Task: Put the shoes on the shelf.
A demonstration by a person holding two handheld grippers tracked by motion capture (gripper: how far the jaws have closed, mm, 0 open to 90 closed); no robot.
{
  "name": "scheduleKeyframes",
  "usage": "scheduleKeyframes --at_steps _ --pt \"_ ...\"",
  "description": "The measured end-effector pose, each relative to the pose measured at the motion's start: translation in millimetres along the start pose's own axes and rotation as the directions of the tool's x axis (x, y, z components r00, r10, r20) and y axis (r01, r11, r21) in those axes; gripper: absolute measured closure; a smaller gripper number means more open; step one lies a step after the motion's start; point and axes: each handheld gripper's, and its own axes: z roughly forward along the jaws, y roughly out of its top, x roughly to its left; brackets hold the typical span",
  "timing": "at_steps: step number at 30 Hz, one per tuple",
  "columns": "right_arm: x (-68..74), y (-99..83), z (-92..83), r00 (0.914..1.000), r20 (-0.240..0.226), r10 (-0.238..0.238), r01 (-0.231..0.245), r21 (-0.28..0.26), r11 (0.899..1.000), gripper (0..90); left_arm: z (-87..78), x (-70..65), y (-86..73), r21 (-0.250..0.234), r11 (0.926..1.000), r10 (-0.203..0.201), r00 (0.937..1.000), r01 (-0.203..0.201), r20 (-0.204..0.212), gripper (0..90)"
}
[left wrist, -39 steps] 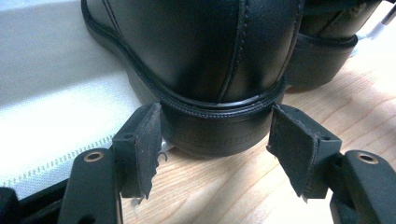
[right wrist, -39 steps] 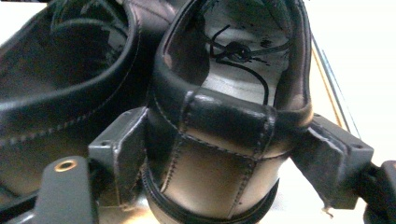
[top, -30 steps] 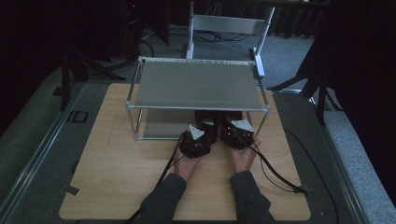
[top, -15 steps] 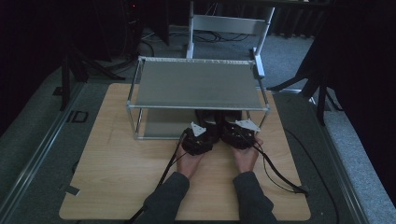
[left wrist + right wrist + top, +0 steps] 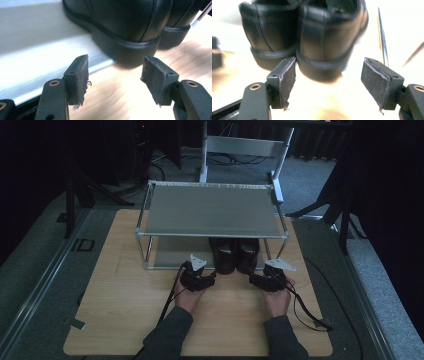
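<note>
Under the metal rack (image 5: 215,212), two black shoes (image 5: 234,255) stand just beyond both released tools (image 5: 212,279) (image 5: 252,279), nothing between.

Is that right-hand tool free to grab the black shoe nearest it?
Probably yes. The right tool stands open with the right shoe's heel straight ahead and bare wooden table between. The rack's top shelf overhangs it, so it should go in low.

Both the left hand-held gripper (image 5: 212,279) and the right hand-held gripper (image 5: 252,279) have drawn back from the black shoes (image 5: 234,254), jaws apart.
</note>
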Motion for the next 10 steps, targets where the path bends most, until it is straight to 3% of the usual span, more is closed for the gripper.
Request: scheduleKeyframes --at_steps 5,10 --pt "-7.7 -15.7 -11.1 0.9998 -0.015 -0.01 0.011 0.054 0.998 27.5 -14.1 3.9 -8.3 0.017 0.9998 0.009 0.9999 -0.009 -0.007 39.3" --pt "-11.5 -28.9 -21.1 0.9987 -0.019 -0.048 0.05 0.101 0.994 27.4 -25.3 4.2 -18.6 0.048 0.9986 0.021 0.9998 -0.021 0.001 39.3"
